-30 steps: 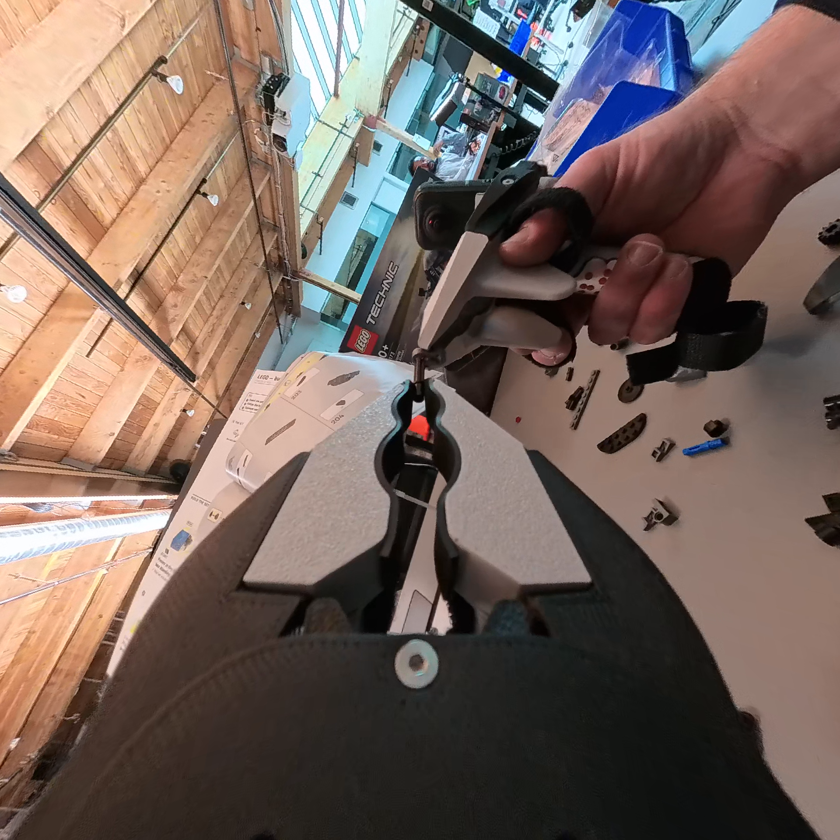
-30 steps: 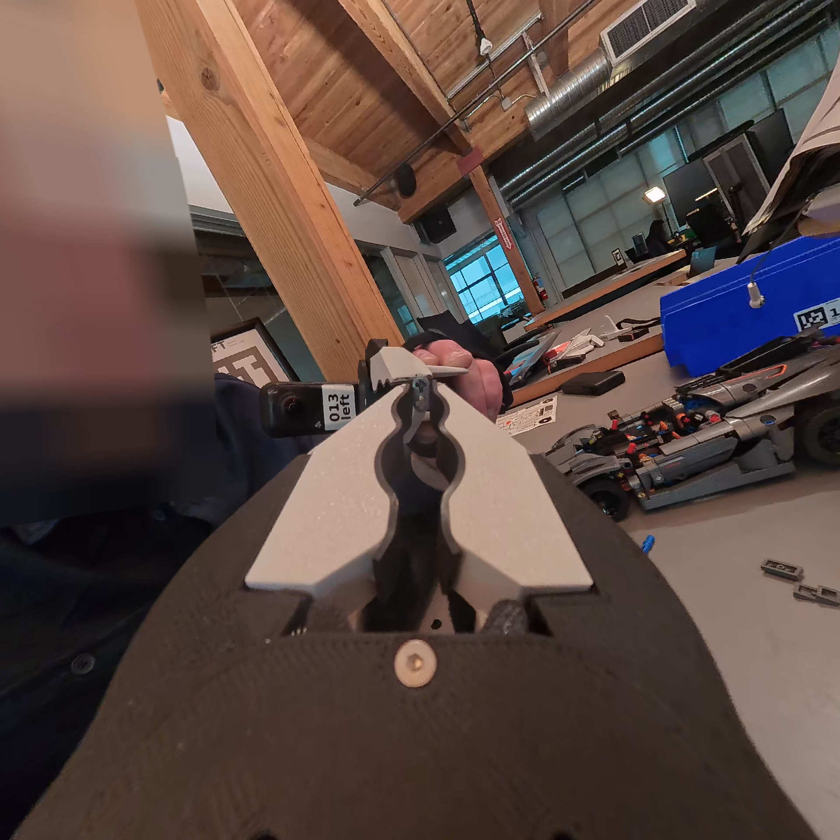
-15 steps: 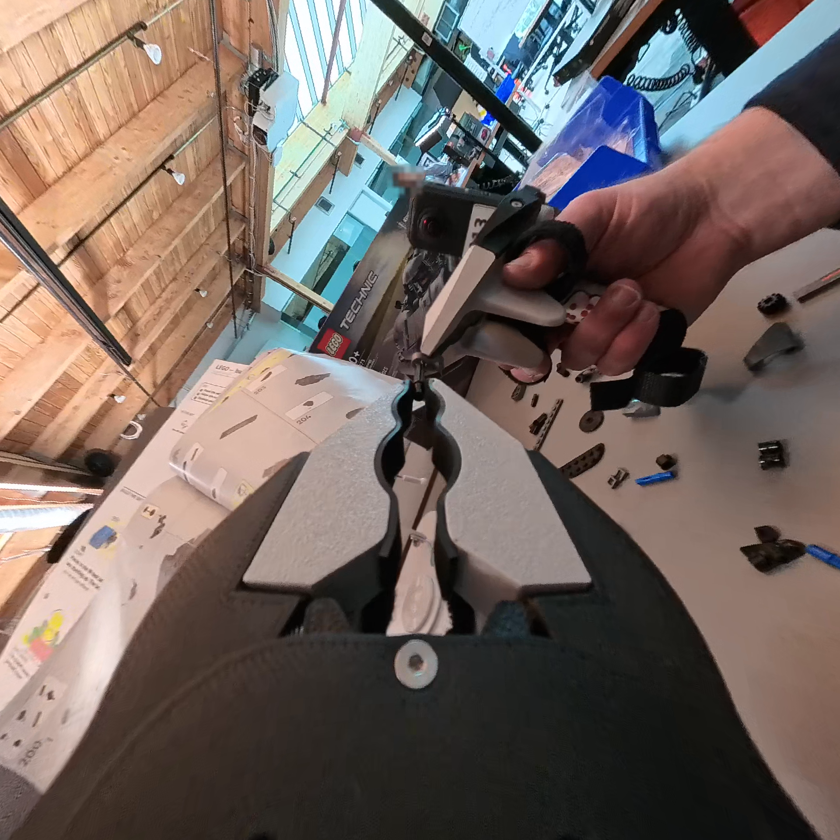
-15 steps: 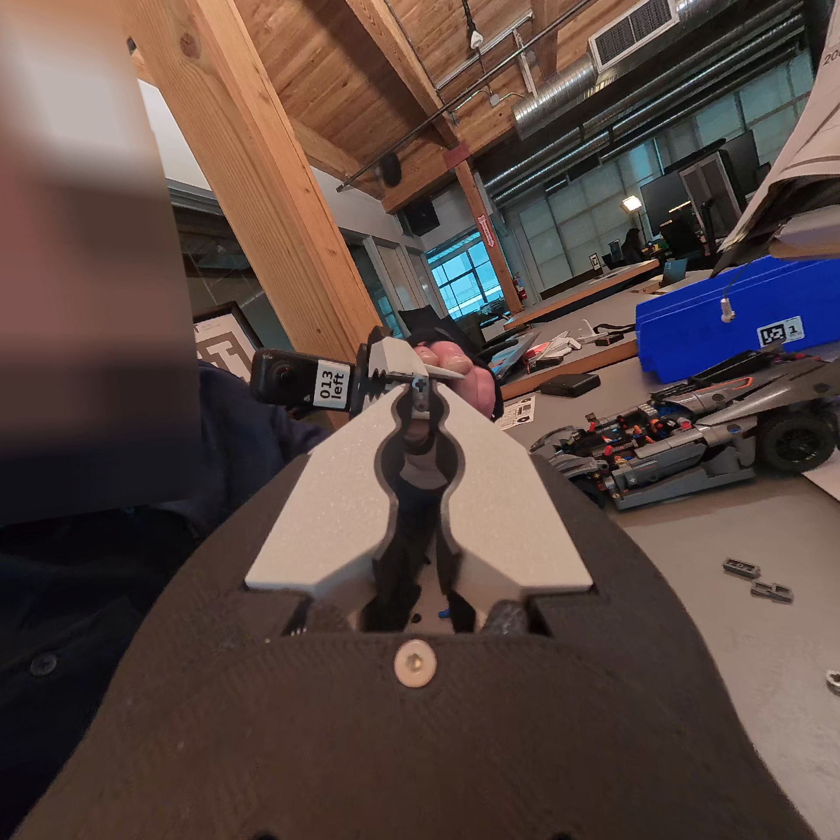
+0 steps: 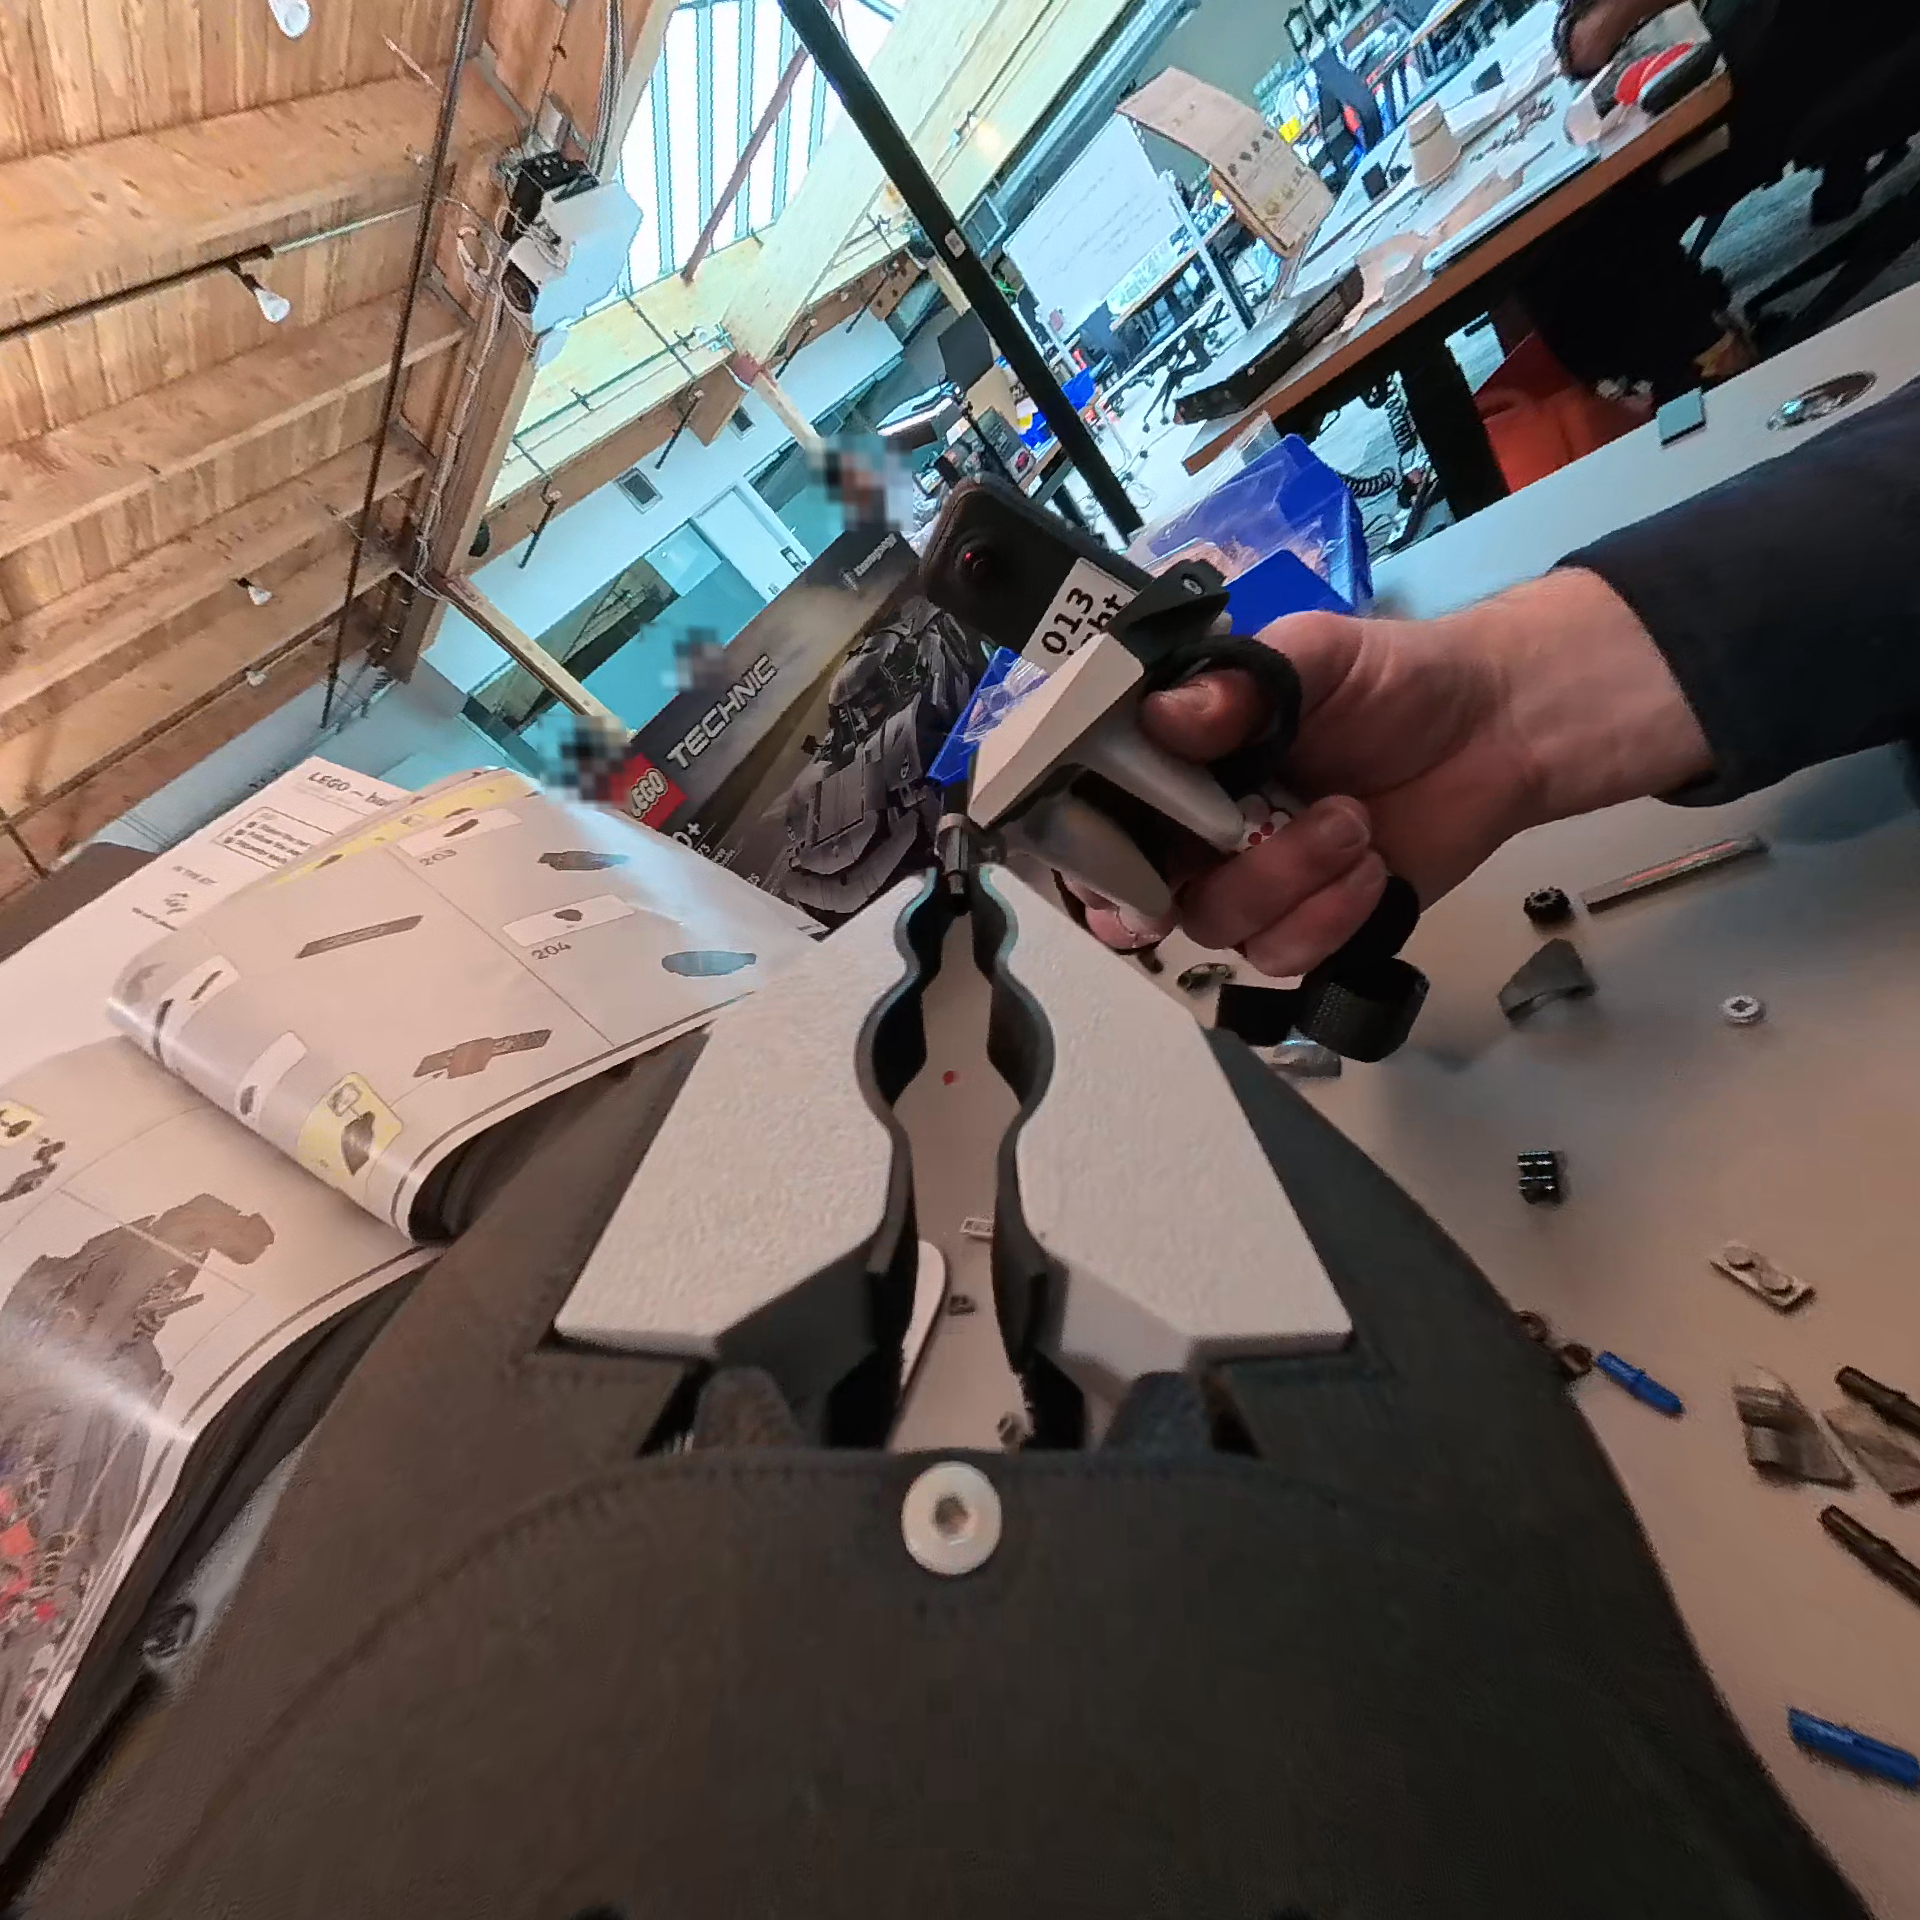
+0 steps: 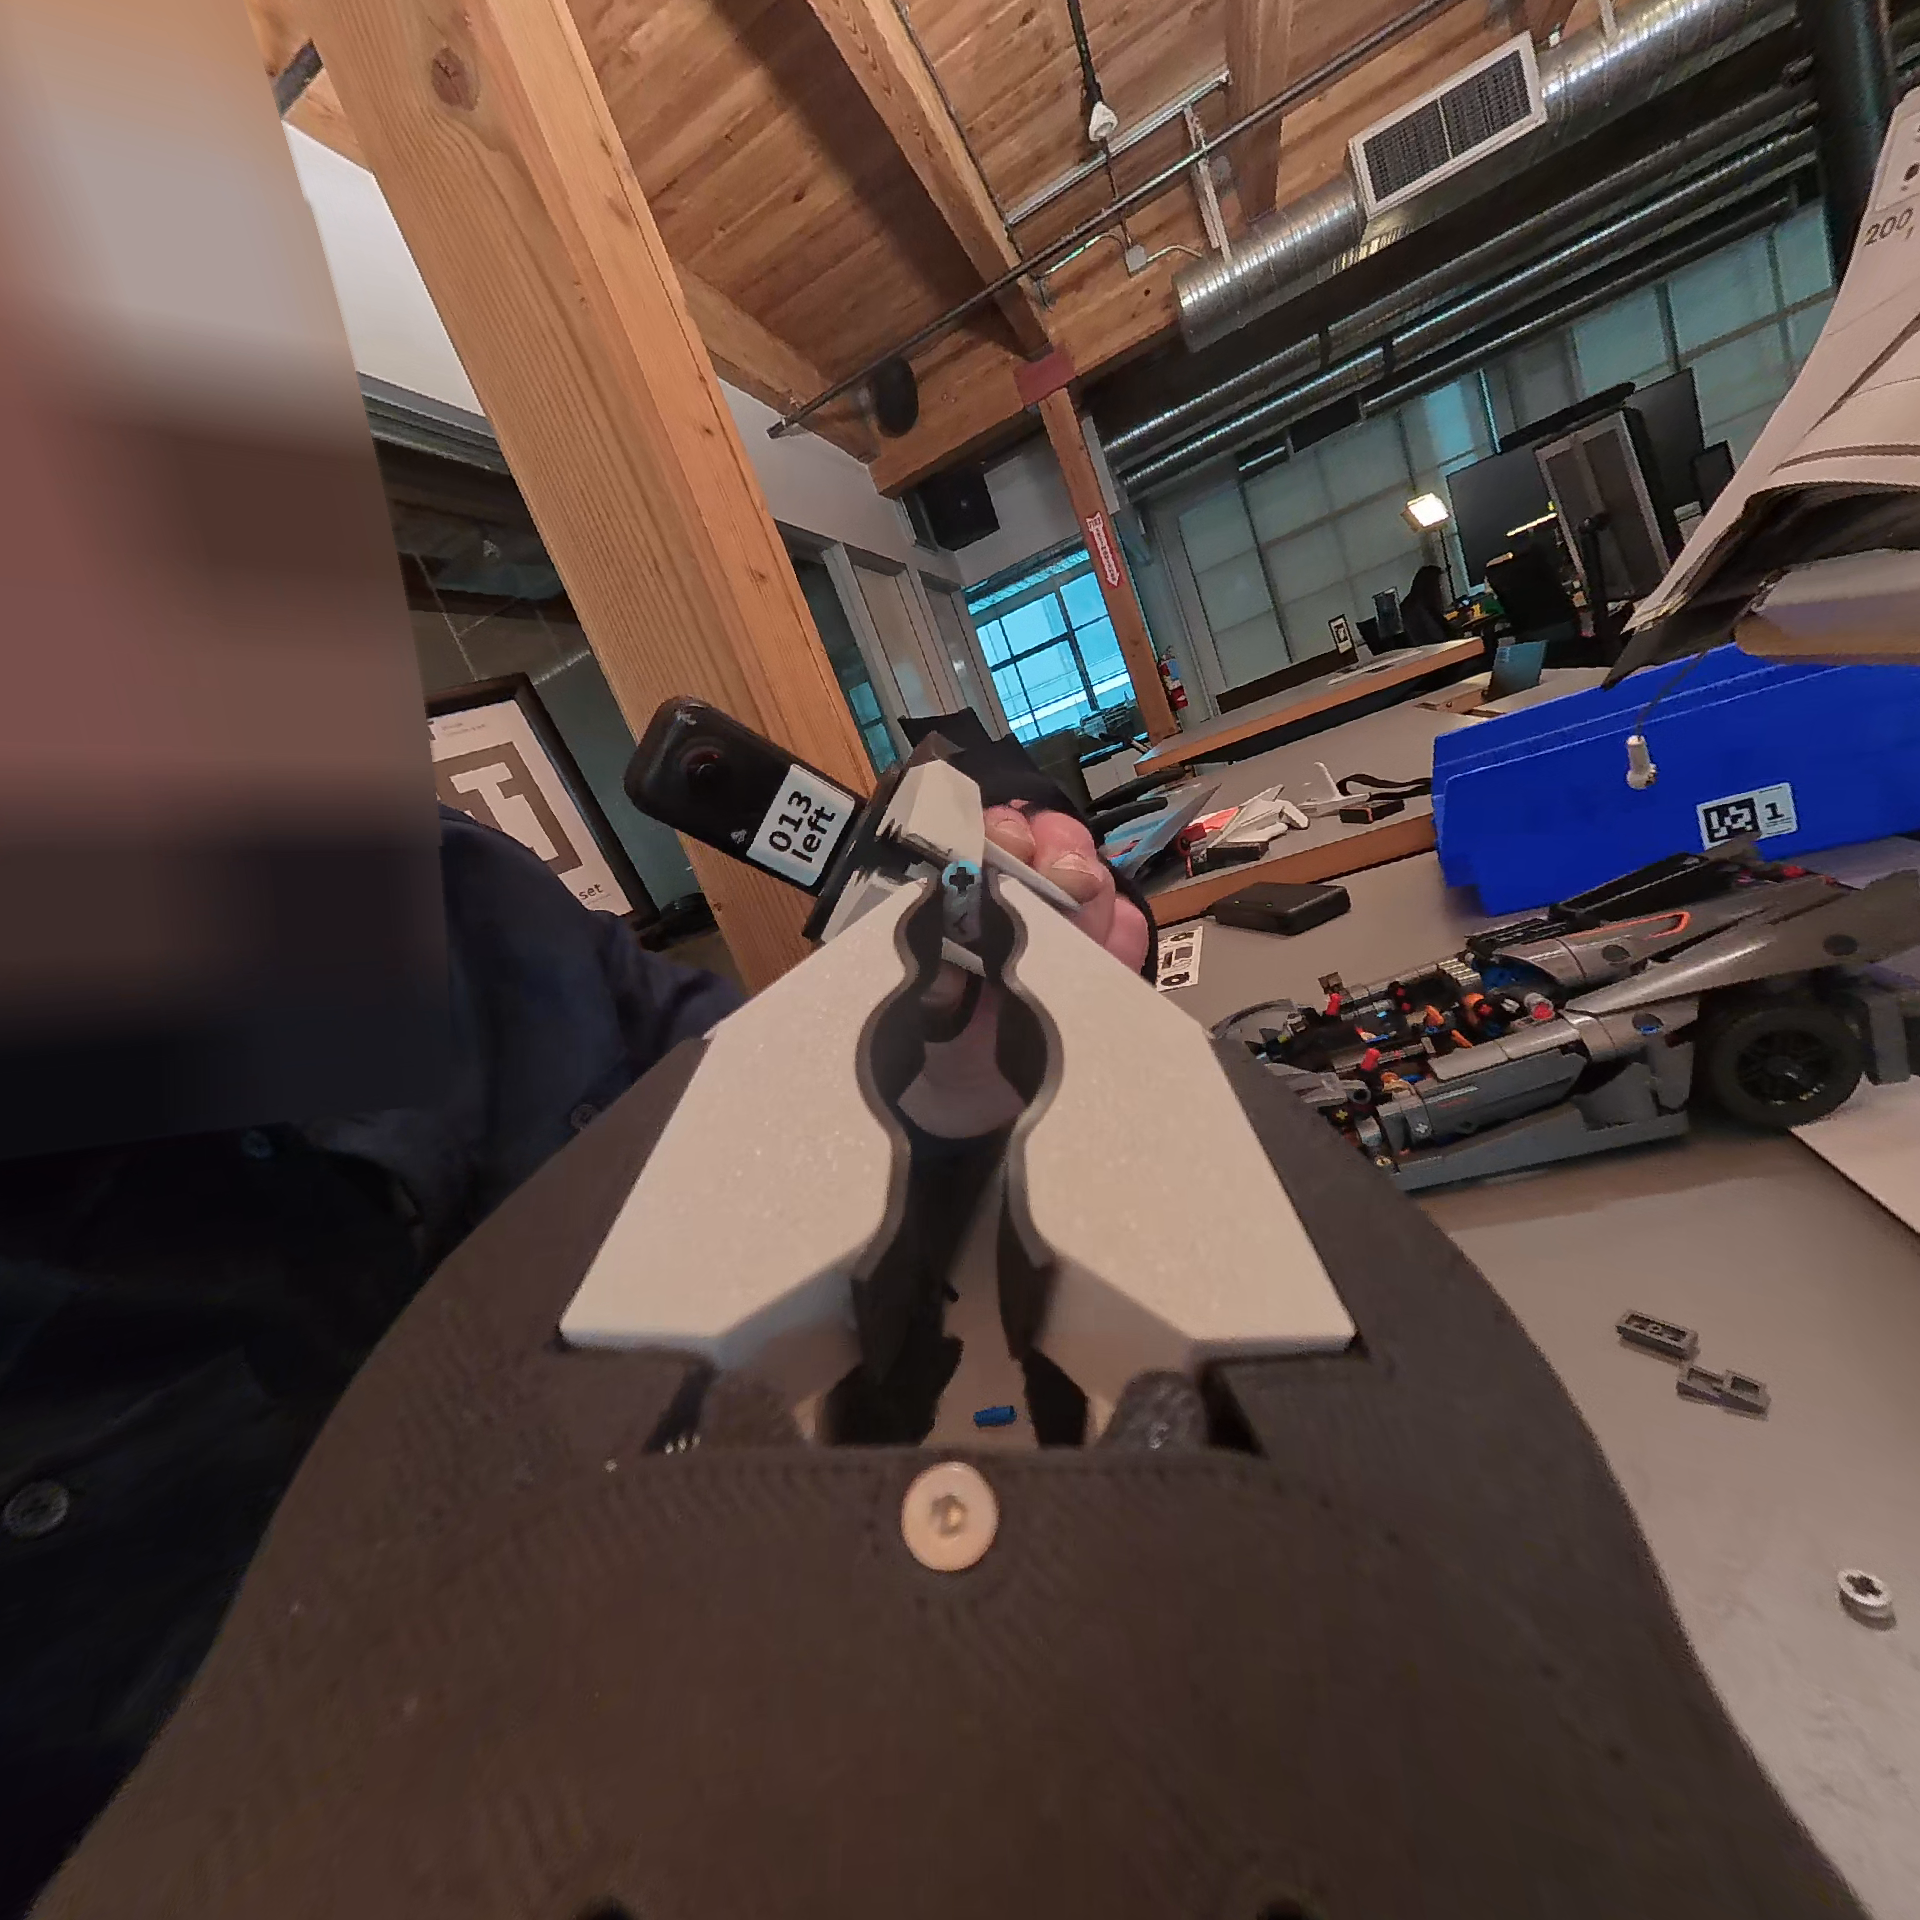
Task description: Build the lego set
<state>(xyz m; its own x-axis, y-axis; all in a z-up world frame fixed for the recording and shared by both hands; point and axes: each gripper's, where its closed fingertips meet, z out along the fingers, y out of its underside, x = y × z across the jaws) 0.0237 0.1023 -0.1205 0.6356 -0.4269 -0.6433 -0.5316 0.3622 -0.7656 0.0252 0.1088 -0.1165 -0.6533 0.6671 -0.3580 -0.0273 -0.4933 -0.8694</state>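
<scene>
Over the last second both tools swung down from the ceiling beams toward the table, and they stayed tip to tip throughout. That suggested a small sub-assembly was being joined in mid-air and had not yet been carried to the model.

In the left wrist view, the open instruction booklet had come into sight at the left, its pages showing part drawings and step numbers. Behind it stood the dark product box with a brand logo and a picture of the model. At centre the left gripper had its tongs drawn nearly together on what looked like a dark stub, though this was too small to be sure of. The right gripper met it from above, held by the right hand. A white numbered sticker sat on that gripper's camera. Loose pieces lay scattered at the right.

In the right wrist view, the left gripper's camera carried a similar sticker. The right gripper's tongs were clamped on a small connector, whose pale-blue cross-holed end now faced the lens. To the right the half-built car sat untouched on the table, well apart. Behind it was a blue bin with a square coded tag.
</scene>
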